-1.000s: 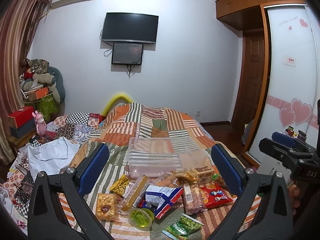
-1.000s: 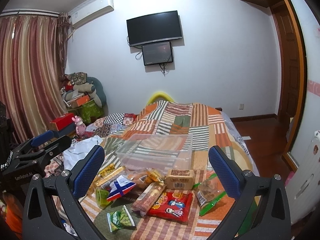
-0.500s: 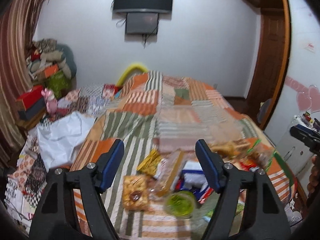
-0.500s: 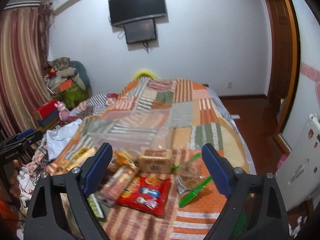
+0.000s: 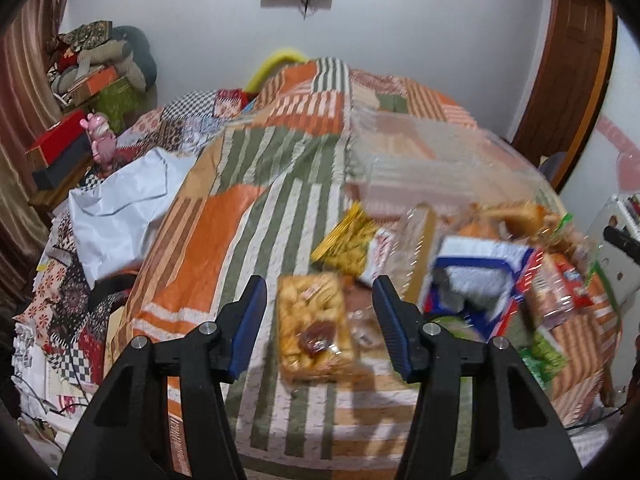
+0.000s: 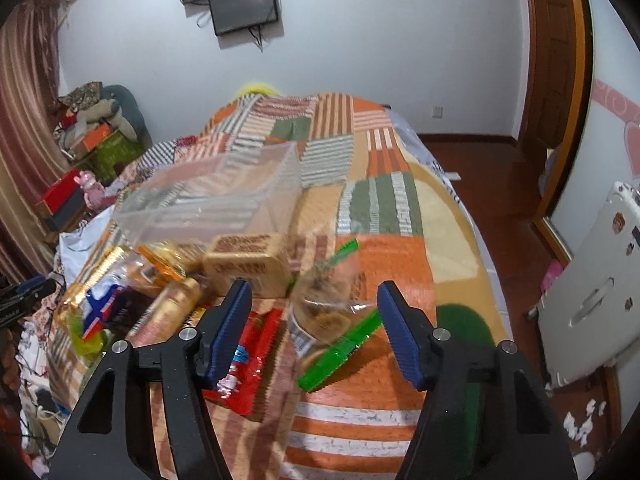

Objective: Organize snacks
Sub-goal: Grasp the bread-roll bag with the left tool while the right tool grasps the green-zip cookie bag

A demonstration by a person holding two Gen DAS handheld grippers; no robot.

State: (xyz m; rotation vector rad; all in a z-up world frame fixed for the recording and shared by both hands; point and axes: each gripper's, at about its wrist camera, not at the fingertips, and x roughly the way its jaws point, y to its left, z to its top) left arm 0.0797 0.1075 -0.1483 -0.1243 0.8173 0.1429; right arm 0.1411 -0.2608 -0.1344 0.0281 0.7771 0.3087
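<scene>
Several snack packets lie on a striped patchwork bed in front of a clear plastic bin [image 6: 208,196], seen blurred as the bin [image 5: 420,160] in the left wrist view. My left gripper [image 5: 318,300] hovers over a clear pack of golden pastries [image 5: 314,330]; its jaws are closing, the pack lies between them, and the blue pads stand off it. My right gripper [image 6: 314,308] hangs over a clear bag with green edges [image 6: 332,312]; its jaws are closing too, clear of the bag. A tan snack box [image 6: 246,264] and a red packet [image 6: 248,360] lie beside that bag.
A blue and white bag [image 5: 476,276], a yellow packet [image 5: 348,236] and green packets [image 5: 544,356] crowd the bed's right part. White cloth [image 5: 120,196] and clutter lie left of the bed. A white appliance [image 6: 592,292] stands at the right; a wooden door is behind.
Both grippers have dropped toward the snacks and tilted downward, and their jaws have narrowed from wide open. The left now frames the pastry pack, the right the green-edged bag.
</scene>
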